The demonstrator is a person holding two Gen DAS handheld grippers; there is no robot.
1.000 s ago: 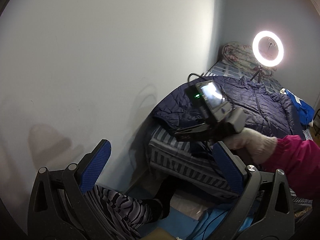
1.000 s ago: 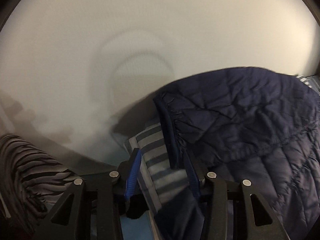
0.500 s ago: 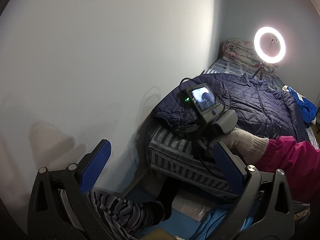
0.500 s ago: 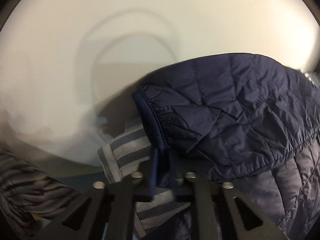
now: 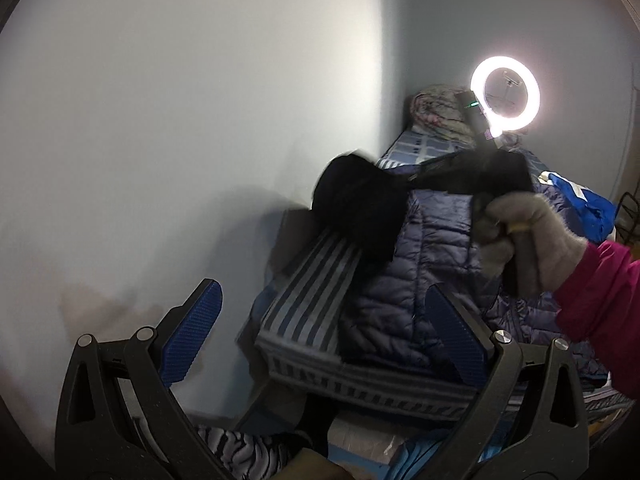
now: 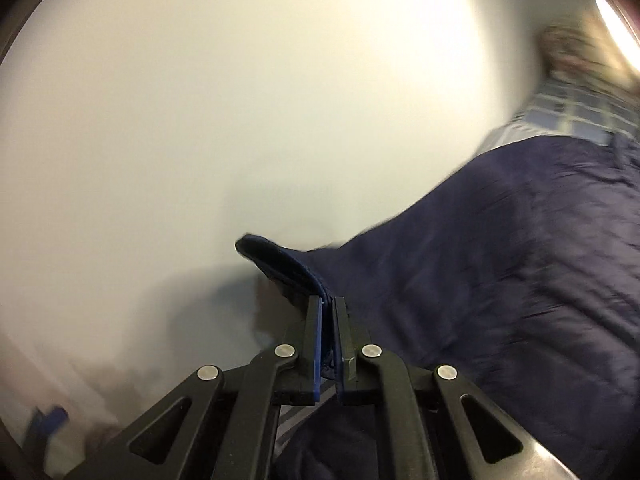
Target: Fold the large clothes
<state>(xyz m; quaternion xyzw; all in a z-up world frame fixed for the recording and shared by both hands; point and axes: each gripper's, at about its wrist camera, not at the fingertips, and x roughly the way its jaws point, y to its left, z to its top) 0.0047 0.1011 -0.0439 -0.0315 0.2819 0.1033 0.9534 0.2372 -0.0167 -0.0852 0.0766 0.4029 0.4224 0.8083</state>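
A quilted jacket (image 5: 432, 280) lies spread on a bed (image 5: 304, 300) set against the wall (image 5: 180, 120) on the left. A ring light (image 5: 505, 98) stands at the bed's far end, right of a bundled blanket (image 5: 436, 114).

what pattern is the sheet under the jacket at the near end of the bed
Grey and dark navy stripes on the sheet, beneath the navy quilted jacket; clearest in the left wrist view.

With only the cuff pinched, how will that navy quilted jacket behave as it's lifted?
Likely floppy: the jacket sags away from the right gripper shut on its cuff. Probably light, being thin puffy quilting. The smooth shell may slip.
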